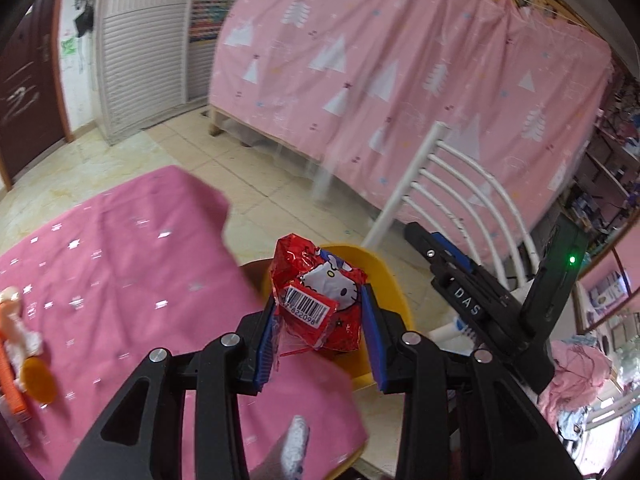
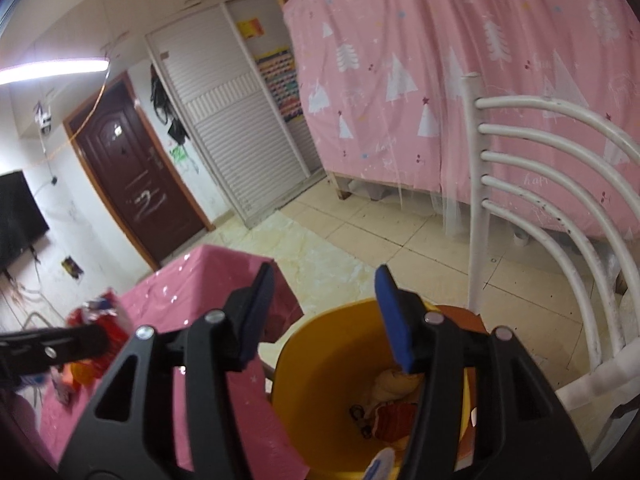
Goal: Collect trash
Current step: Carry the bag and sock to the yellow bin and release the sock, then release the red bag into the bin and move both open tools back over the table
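Left gripper (image 1: pixel 320 320) clamped on a red foil snack wrapper (image 1: pixel 316 300); blue pads pressing both sides, barcode label and cartoon cat print facing the lens. Wrapper held just past the table edge, in front of the yellow bin (image 1: pixel 394 288), whose rim shows behind and to the right of it.

Right gripper (image 2: pixel 324 312) parted to a middling gap, nothing between the blue pads. Positioned over the yellow bin's (image 2: pixel 296 364) near rim. Inside the bin: crumpled pale paper and a small red-orange piece at the bottom. In the left wrist view, right gripper (image 1: pixel 424 248) seen from the side, right of the wrapper, in front of the white chair (image 1: pixel 460 184).

Pink tablecloth (image 1: pixel 120 264) with small white stars; corner and right edge end just beside the bin, cloth hanging over. More items lying at the cloth's far left: an orange-and-white packet (image 1: pixel 12 336) and an orange round lid (image 1: pixel 38 378). A blurred white object (image 1: pixel 296 440) near the lower edge, identity unclear.

White chair's curved slats (image 2: pixel 552 184) close on the bin's right side. Beyond, bare beige tiled floor (image 2: pixel 360 240) up to the pink tree-print curtain (image 2: pixel 460 80), slatted white wardrobe doors (image 2: pixel 232 140) and dark brown door (image 2: pixel 136 184). Narrow gap between table edge and chair, taken up by the bin.
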`<state>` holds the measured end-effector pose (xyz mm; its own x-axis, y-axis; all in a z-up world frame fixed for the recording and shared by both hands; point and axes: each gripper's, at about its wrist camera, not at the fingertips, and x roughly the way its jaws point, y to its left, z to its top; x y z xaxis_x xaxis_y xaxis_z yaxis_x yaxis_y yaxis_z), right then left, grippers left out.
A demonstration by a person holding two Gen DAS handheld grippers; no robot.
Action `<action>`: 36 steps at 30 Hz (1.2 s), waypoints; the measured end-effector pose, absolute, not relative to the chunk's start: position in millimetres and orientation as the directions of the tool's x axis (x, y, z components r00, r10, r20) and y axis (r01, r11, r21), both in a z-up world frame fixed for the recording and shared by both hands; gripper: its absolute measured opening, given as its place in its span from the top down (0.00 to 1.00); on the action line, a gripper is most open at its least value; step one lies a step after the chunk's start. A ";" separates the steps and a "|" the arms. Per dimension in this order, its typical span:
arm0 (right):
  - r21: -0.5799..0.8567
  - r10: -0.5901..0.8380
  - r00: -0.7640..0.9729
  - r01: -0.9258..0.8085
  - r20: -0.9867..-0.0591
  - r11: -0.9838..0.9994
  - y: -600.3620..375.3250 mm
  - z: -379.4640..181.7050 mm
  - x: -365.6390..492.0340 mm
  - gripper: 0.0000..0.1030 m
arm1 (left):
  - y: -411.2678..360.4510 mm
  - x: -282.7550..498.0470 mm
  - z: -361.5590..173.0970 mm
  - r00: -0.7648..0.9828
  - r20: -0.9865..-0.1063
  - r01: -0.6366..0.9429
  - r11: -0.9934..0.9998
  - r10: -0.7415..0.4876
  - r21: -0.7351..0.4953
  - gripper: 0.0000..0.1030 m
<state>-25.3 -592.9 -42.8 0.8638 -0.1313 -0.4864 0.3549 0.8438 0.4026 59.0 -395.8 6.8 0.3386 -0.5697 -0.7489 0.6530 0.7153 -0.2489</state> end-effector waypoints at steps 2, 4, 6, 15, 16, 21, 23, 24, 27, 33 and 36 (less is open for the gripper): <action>0.415 -0.134 0.867 0.359 -0.479 0.836 -596.8 -42.2 -27.7 0.50 | -410.9 60.1 4.6 0.327 -0.744 0.663 0.703 -0.582 -0.259 0.70; 0.430 -0.139 0.873 0.362 -0.468 0.827 -600.9 -40.8 -31.1 0.50 | -421.3 62.7 2.1 0.311 -0.746 0.669 0.693 -0.590 -0.270 0.63; 0.436 -0.141 0.875 0.364 -0.463 0.823 -604.2 -39.8 -32.8 0.50 | -429.3 64.4 -0.2 0.303 -0.751 0.667 0.693 -0.587 -0.273 0.51; 0.457 -0.124 0.878 0.355 -0.462 0.815 -603.9 -43.5 -33.1 0.50 | -425.4 58.6 3.5 0.317 -0.747 0.663 0.700 -0.584 -0.266 0.41; 0.456 -0.121 0.879 0.352 -0.462 0.818 -602.4 -43.1 -33.1 0.50 | -424.4 58.7 4.6 0.319 -0.746 0.661 0.701 -0.584 -0.266 0.41; 0.440 -0.106 0.880 0.333 -0.464 0.834 -591.1 -41.9 -30.3 0.50 | -412.8 59.2 10.8 0.328 -0.737 0.649 0.708 -0.591 -0.279 0.41; 0.433 -0.101 0.880 0.325 -0.463 0.841 -587.8 -41.8 -30.0 0.50 | -405.6 58.6 13.9 0.335 -0.733 0.641 0.713 -0.592 -0.283 0.41; 0.430 -0.096 0.881 0.318 -0.463 0.845 -585.1 -41.5 -29.2 0.50 | -405.6 57.7 16.0 0.339 -0.731 0.638 0.716 -0.592 -0.283 0.40; 0.418 -0.084 0.882 0.301 -0.463 0.857 -577.6 -40.1 -26.6 0.49 | -393.3 57.2 19.8 0.359 -0.724 0.623 0.729 -0.588 -0.284 0.40; 0.394 -0.046 0.889 0.248 -0.456 0.885 -553.9 -34.3 -19.8 0.49 | -366.1 57.5 26.3 0.398 -0.713 0.592 0.755 -0.577 -0.281 0.38; 0.379 -0.022 0.889 0.217 -0.457 0.899 -539.8 -32.7 -15.3 0.46 | -352.6 59.7 28.9 0.419 -0.710 0.572 0.772 -0.566 -0.278 0.36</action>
